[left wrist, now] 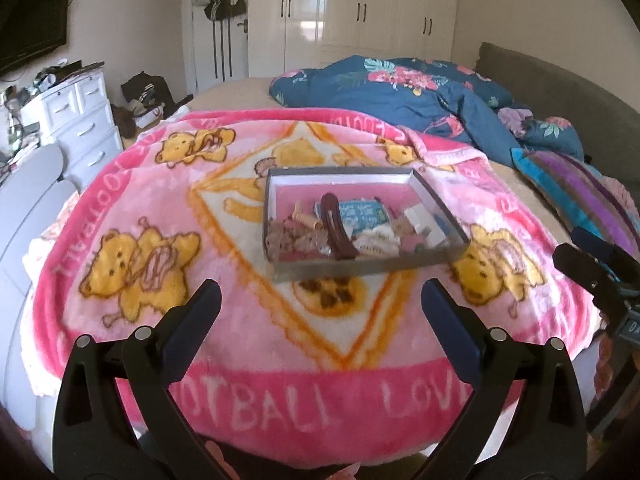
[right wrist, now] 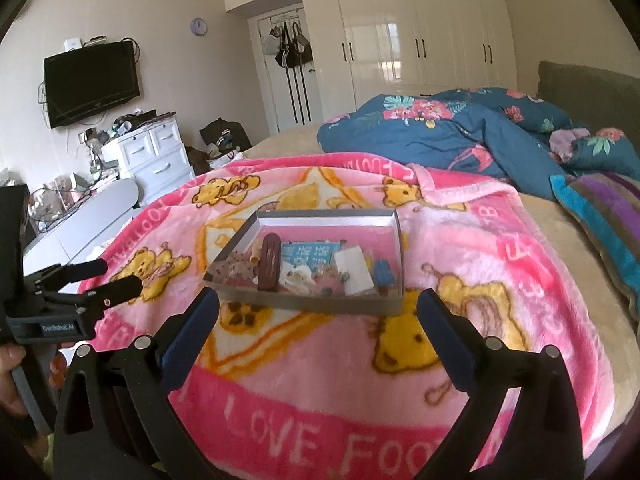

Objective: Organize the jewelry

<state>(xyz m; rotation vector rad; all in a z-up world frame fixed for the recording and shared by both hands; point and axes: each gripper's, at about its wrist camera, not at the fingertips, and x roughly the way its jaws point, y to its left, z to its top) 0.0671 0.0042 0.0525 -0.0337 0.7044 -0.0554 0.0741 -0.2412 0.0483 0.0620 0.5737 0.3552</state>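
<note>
A shallow grey box lies on a pink bear-print blanket. It holds mixed trinkets: a dark maroon hair clip, a blue printed packet, a white piece and several small beaded bits. My left gripper is open and empty, just short of the box's near wall. My right gripper is open too, its fingertips level with the box's near wall, nothing between them. Each gripper shows at the edge of the other's view: the right gripper, the left gripper.
A crumpled blue floral duvet and a striped pillow lie on the bed behind and to the right. White drawers with clutter stand at the left. A wardrobe fills the back wall.
</note>
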